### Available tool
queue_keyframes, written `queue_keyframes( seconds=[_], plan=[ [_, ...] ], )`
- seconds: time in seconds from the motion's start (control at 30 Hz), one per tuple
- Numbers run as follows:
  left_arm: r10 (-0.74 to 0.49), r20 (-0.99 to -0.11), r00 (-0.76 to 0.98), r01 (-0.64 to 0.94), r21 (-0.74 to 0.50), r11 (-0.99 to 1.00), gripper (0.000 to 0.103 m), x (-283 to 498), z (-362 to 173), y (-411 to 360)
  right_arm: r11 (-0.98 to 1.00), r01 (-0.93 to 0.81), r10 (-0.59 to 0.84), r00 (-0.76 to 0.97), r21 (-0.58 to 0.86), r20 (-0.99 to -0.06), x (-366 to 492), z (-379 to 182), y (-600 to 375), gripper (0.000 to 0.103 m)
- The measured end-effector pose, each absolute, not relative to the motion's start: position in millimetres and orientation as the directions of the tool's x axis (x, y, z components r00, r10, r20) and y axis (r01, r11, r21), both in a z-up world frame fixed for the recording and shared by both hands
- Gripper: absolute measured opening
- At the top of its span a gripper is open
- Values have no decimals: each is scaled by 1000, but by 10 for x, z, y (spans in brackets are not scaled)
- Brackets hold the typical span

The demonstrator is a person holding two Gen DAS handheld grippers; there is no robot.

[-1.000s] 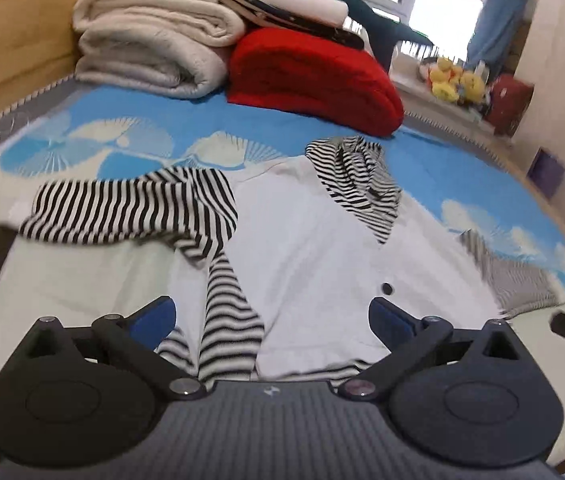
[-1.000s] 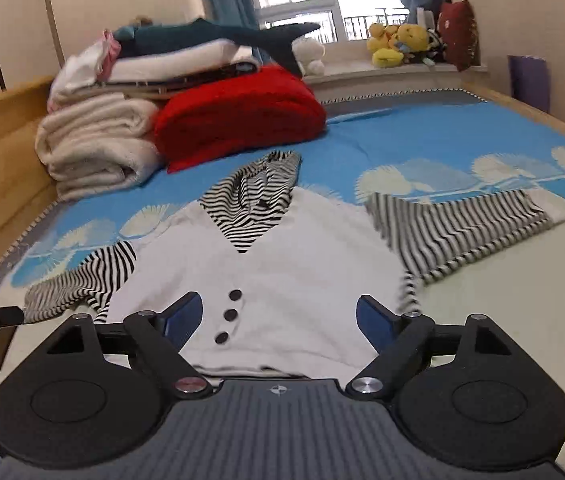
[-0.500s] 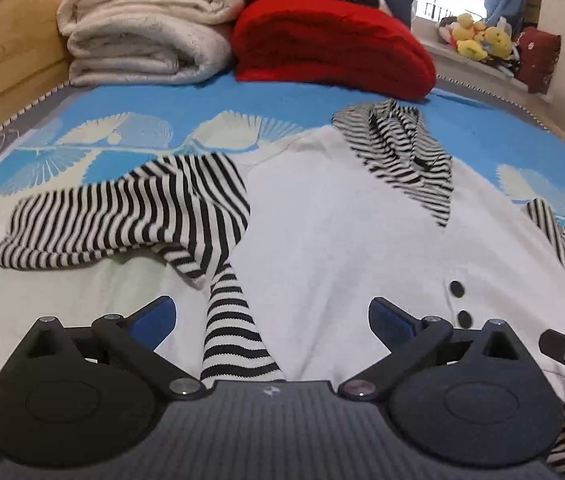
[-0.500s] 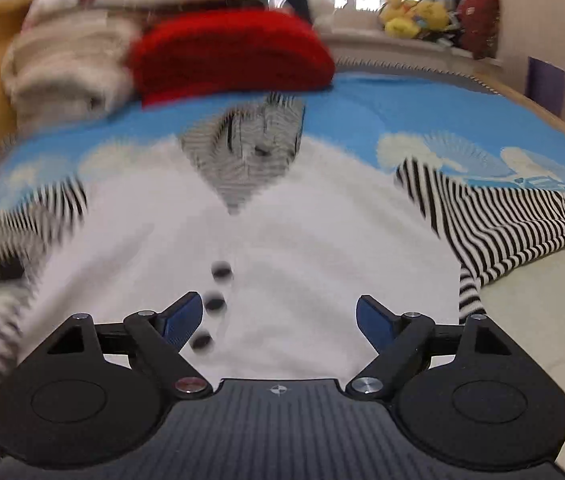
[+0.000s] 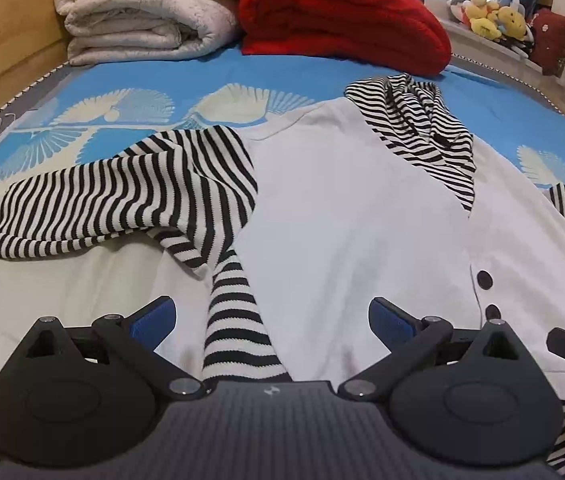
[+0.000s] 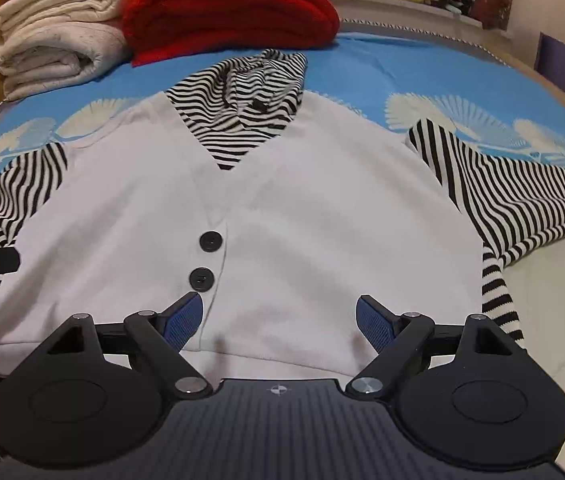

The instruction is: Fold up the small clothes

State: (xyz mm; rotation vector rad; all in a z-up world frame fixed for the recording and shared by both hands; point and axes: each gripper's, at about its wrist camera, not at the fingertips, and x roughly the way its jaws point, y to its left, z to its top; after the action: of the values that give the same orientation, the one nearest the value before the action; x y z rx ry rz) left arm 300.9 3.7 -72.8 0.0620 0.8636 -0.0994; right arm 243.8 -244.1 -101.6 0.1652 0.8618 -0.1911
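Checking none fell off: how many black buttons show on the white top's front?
2. The upper button and the lower button sit one above the other on the white top; the right gripper, open, may hide a third below.

Folded blankets [image 5: 150, 12] block beyond; nearer bed [image 5: 62, 280] seemingly clear.
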Motion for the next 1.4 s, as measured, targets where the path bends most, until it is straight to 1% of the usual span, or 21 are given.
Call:
queue_keyframes(
  seconds=[0.17, 0.53, 0.7, 0.83, 0.93, 1.0, 1.07, 1.17, 1.3, 1.4],
  plan=[
    [-53, -763, 645, 100, 15, 995, 103, 3004, -728, 52, 966, 240, -82, 631, 94, -772, 2420, -1028, -2481, 85],
    [-28, -758, 651, 57, 11, 998, 103, 3035, -698, 147, 967, 241, -91, 625, 81, -775, 2422, -1049, -2464, 85],
    [2, -765, 644, -23, -16, 1000, 103, 3093, -689, 296, 967, 241, -89, 623, 82, -777, 2431, -1064, -2455, 85],
    [-3, -793, 609, -118, -94, 989, 103, 3187, -715, 523, 967, 240, -87, 622, 84, -778, 2430, -1067, -2453, 85],
    [31, -802, 596, -243, -143, 959, 103, 3250, -702, 777, 967, 238, -80, 626, 92, -775, 2427, -1054, -2458, 85],
    [25, -798, 602, -335, -224, 915, 103, 3281, -660, 1033, 966, 240, -80, 629, 95, -773, 2430, -1051, -2463, 85],
    [-13, -772, 636, -423, -363, 830, 103, 3302, -612, 1402, 966, 242, -80, 625, 95, -777, 2442, -1066, -2463, 85],
    [-33, -738, 674, -499, -487, 717, 103, 3410, -615, 1890, 965, 242, -74, 615, 98, -785, 2456, -1095, -2455, 85],
    [-57, -758, 649, -596, -554, 582, 102, 3703, -869, 2461, 968, 233, -68, 614, 97, -787, 2466, -1104, -2427, 85],
    [-49, -770, 636, -650, -568, 505, 100, 3843, -1037, 2736, 968, 237, -81, 615, 86, -784, 2474, -1108, -2415, 85]
  ],
)
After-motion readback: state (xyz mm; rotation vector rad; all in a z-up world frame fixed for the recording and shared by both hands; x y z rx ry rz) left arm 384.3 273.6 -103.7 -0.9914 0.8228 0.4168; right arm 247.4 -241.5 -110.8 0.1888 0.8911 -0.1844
